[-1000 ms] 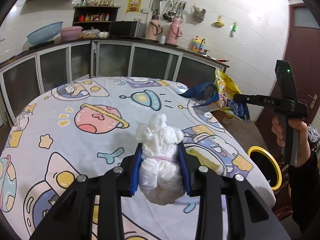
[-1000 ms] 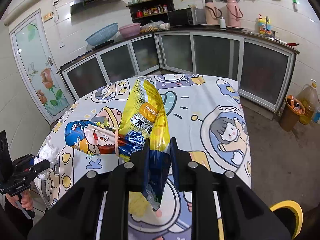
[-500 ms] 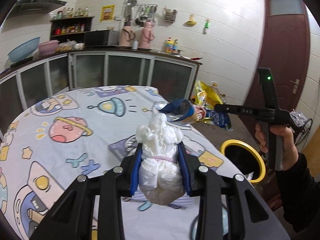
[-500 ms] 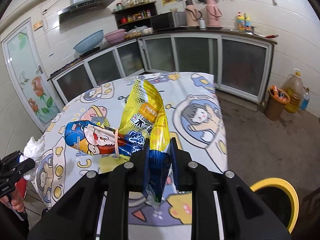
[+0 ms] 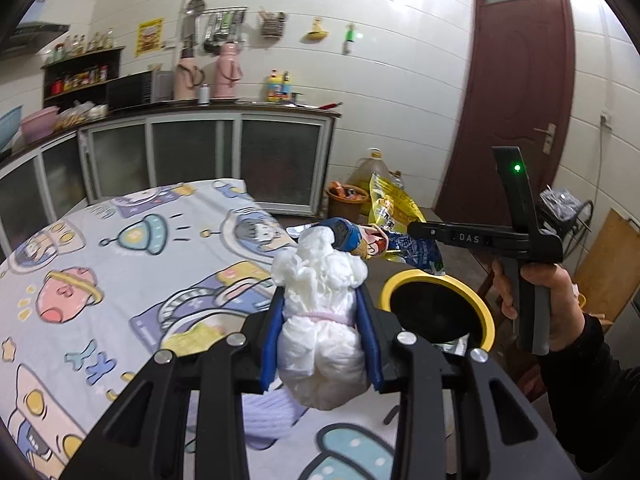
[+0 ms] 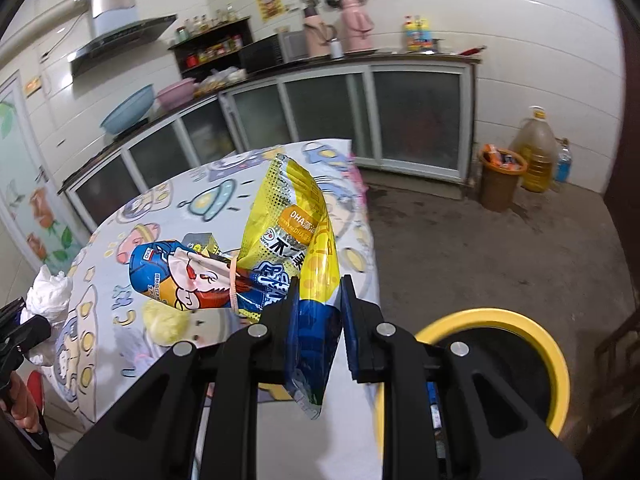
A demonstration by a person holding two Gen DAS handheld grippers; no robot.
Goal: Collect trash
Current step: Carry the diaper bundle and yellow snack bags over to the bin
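Observation:
My left gripper [image 5: 320, 316] is shut on a white tissue wad [image 5: 320, 312] tied with a pink band, held above the table's right edge. My right gripper [image 6: 318, 300] is shut on a bundle of yellow and blue snack wrappers [image 6: 280, 248]; the bundle also shows in the left wrist view [image 5: 384, 228], just above the bin. A black bin with a yellow rim [image 5: 440, 304] stands on the floor beside the table; it also shows in the right wrist view [image 6: 516, 352], low and to the right of the wrappers.
The table wears a cartoon-print cloth [image 5: 120, 264]. Kitchen cabinets [image 5: 200, 152] line the back wall. An orange-brown bin [image 6: 500, 176] and an oil jug [image 6: 536, 156] stand on the floor by the wall. A brown door [image 5: 516, 92] is at the right.
Both grippers have swung right, away from the table's middle toward the yellow-rimmed bin, each still holding its trash. The bin now looms larger in both views.

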